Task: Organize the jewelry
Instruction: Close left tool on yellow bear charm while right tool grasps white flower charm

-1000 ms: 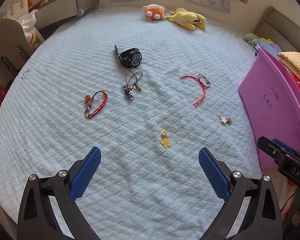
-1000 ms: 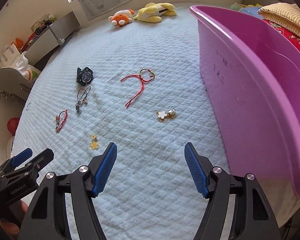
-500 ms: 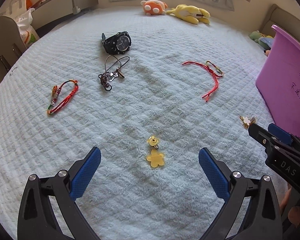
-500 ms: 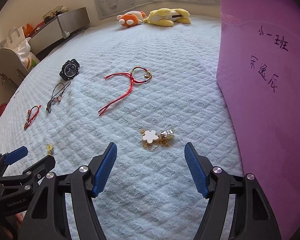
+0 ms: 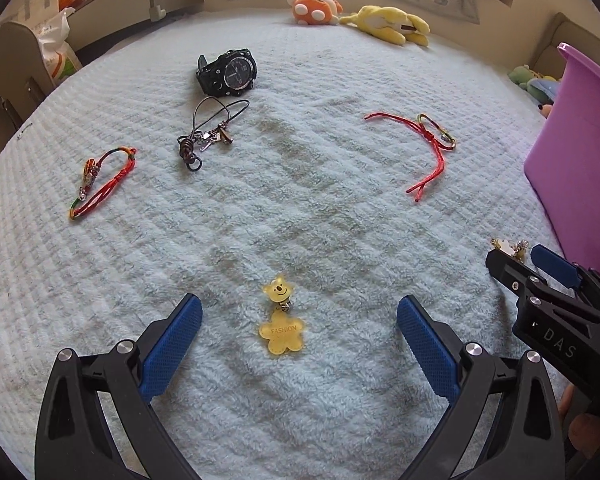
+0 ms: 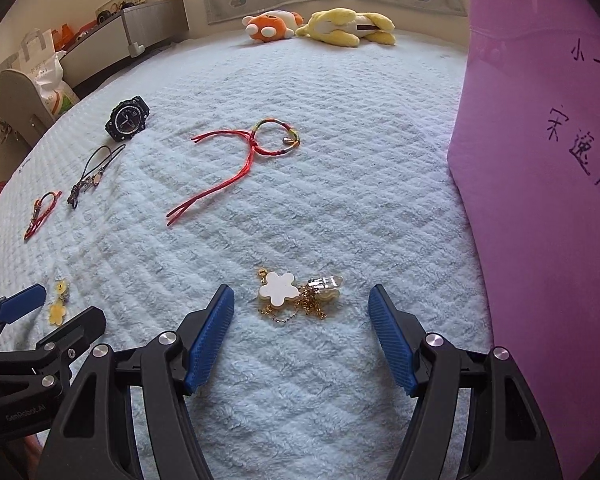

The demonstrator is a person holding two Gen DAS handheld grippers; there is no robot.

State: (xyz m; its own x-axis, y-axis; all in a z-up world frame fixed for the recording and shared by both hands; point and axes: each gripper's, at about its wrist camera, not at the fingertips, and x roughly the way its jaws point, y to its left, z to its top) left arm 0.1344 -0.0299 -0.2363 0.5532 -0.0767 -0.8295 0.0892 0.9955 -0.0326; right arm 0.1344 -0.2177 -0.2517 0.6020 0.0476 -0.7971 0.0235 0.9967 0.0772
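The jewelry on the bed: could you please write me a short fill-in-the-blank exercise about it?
1. The left gripper frames a yellow charm stamped ____.
2. The flower pendant between the right gripper's jaws is ____.
3. The bin beside the pendant is ____.
4. The watch is ____.

Missing: FASHION; white; purple; black
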